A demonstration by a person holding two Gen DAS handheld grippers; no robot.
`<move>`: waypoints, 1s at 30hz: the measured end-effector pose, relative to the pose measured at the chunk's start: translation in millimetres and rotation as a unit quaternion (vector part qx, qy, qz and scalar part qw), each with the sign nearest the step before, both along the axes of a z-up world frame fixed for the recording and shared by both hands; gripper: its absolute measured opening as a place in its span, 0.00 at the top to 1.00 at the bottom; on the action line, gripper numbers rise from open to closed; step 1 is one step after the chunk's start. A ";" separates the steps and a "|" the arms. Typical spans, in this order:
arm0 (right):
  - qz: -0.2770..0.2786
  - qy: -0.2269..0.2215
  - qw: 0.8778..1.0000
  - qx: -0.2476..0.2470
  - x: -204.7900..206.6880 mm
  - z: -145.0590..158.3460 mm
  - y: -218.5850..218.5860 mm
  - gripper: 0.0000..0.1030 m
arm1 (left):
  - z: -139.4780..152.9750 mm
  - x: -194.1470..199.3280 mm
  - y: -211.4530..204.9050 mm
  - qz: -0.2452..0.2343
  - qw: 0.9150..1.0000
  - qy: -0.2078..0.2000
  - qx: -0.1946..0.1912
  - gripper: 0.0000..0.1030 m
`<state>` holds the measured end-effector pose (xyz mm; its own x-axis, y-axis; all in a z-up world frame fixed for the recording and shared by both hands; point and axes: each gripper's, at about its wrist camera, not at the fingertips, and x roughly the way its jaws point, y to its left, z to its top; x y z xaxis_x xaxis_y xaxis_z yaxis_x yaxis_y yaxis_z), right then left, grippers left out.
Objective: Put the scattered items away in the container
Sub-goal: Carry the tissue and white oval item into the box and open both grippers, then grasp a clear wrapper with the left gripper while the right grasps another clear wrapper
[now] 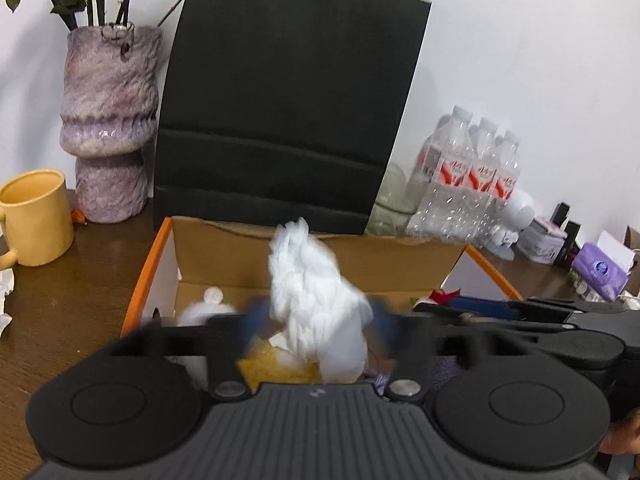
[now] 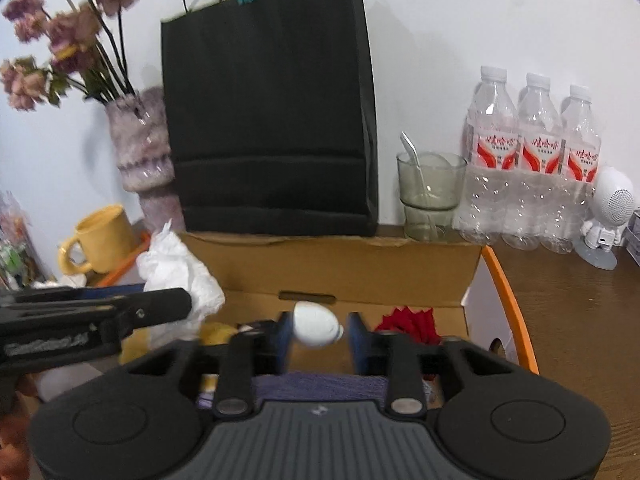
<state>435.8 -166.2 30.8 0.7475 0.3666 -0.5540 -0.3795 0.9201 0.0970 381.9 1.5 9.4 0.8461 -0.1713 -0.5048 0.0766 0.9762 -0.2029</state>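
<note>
A cardboard box [image 1: 224, 256] with an orange rim stands open in front of both grippers, its back wall [image 2: 360, 272] also in the right wrist view. Over it, my left gripper [image 1: 320, 322] is open, and a crumpled white tissue [image 1: 316, 300] sits loose between its blurred blue pads. My right gripper [image 2: 319, 330] is open too, with a small white egg-shaped thing [image 2: 316, 326] between its fingers and a gap on its right side. Inside the box lie something yellow [image 1: 280, 368], a red item [image 2: 408, 320] and purple cloth [image 2: 320, 388].
A black paper bag [image 1: 280, 100] stands right behind the box. A purple vase [image 1: 108, 128] and a yellow mug [image 1: 36, 216] are at the left, with more crumpled tissue [image 1: 6, 284] at the table's left edge. Water bottles [image 2: 532, 160], a glass [image 2: 430, 196] and a white figure [image 2: 604, 220] stand at the right.
</note>
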 end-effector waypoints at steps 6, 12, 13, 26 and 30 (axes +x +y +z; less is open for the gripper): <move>-0.009 0.004 1.000 -0.020 1.5 -0.4 0.9 0.03 | 4.6 -2.4 1.5 0.032 0.999 -0.014 0.027 0.00; -0.004 0.000 0.999 -0.033 -1.4 0.5 8.7 0.02 | 2.0 0.1 -0.9 0.031 0.999 -0.005 0.034 0.00; -0.003 -0.001 0.999 -0.034 -1.8 0.6 9.3 0.02 | 1.8 -0.2 -1.1 0.031 0.999 -0.005 0.034 0.00; -0.008 -0.014 0.999 -0.037 -8.6 7.1 6.9 0.02 | 10.1 -9.6 -6.9 0.037 0.998 -0.027 0.052 0.00; -0.008 -0.018 0.999 -0.030 -18.1 14.1 3.4 0.02 | 20.6 -28.7 -14.4 0.041 0.995 -0.062 0.073 0.00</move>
